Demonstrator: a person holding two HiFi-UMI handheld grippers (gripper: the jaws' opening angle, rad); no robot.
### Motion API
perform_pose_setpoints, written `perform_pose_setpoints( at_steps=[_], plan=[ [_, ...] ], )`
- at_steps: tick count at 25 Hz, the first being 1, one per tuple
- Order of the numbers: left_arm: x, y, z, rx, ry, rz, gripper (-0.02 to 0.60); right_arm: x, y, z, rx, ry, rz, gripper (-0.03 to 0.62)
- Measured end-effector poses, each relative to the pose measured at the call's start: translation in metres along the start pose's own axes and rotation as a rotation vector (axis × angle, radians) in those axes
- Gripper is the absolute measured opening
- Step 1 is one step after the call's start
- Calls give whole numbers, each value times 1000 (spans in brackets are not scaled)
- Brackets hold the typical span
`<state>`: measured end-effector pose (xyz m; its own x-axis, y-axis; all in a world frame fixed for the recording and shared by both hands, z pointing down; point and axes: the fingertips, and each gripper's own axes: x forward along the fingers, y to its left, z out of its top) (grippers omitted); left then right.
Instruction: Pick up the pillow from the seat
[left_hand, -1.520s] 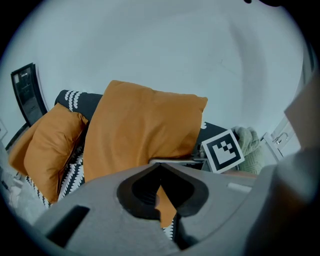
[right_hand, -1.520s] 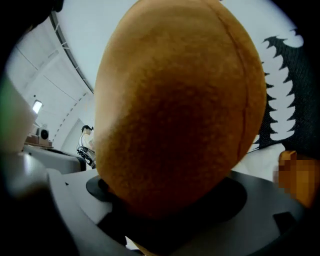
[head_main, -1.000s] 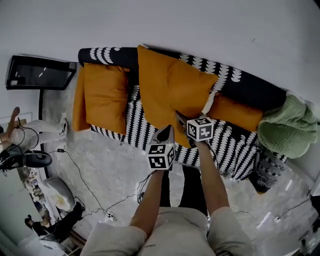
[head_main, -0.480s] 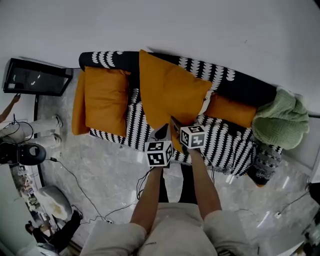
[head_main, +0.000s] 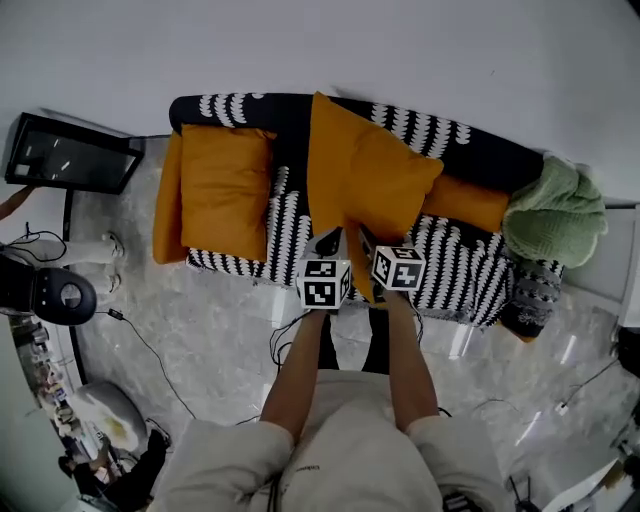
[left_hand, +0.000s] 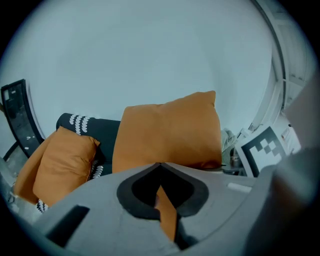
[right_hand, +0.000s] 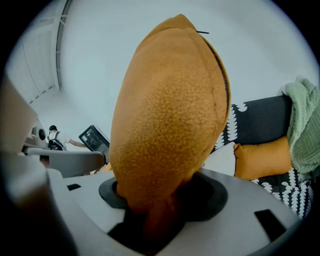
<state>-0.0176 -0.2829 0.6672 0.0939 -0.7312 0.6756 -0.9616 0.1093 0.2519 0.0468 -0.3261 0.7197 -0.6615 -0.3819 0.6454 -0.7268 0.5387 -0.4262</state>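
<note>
A large orange pillow (head_main: 368, 183) hangs lifted in front of the black-and-white patterned sofa (head_main: 458, 272), held by its lower corner. My left gripper (head_main: 331, 241) is shut on a thin fold of the pillow's edge; in the left gripper view, orange fabric (left_hand: 166, 214) shows between the closed jaws, with the pillow (left_hand: 167, 131) above. My right gripper (head_main: 366, 242) is shut on the same corner from the right. In the right gripper view the pillow (right_hand: 170, 115) fills the middle and bunches down between the jaws of the right gripper (right_hand: 150, 217).
A second orange pillow (head_main: 225, 188) lies on the sofa's left end, a smaller orange cushion (head_main: 466, 205) on the right. A green blanket (head_main: 555, 213) covers the right armrest. A dark screen (head_main: 70, 155) stands left, and cables (head_main: 150, 350) trail over the marble floor.
The pillow has come up off the seat and now hangs more upright. Both grippers have drawn closer together under its lower corner and nearer to my body.
</note>
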Motion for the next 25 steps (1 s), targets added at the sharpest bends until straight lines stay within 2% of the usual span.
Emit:
perform_pose_setpoints(
  at_steps=[7, 11, 20, 25],
  plan=[
    [-52, 11, 9, 85, -43, -91, 8, -47, 34, 5, 42, -91, -95, 259],
    [-71, 7, 14, 126, -65, -167, 8, -80, 44, 14, 97, -190, -161, 259],
    [-122, -5, 12, 236, -82, -282, 8, -145, 67, 15, 240, -362, -254, 259],
    [-134, -15, 20, 266, -89, -335, 9, -168, 77, 17, 233, -402, -312, 259]
  ],
)
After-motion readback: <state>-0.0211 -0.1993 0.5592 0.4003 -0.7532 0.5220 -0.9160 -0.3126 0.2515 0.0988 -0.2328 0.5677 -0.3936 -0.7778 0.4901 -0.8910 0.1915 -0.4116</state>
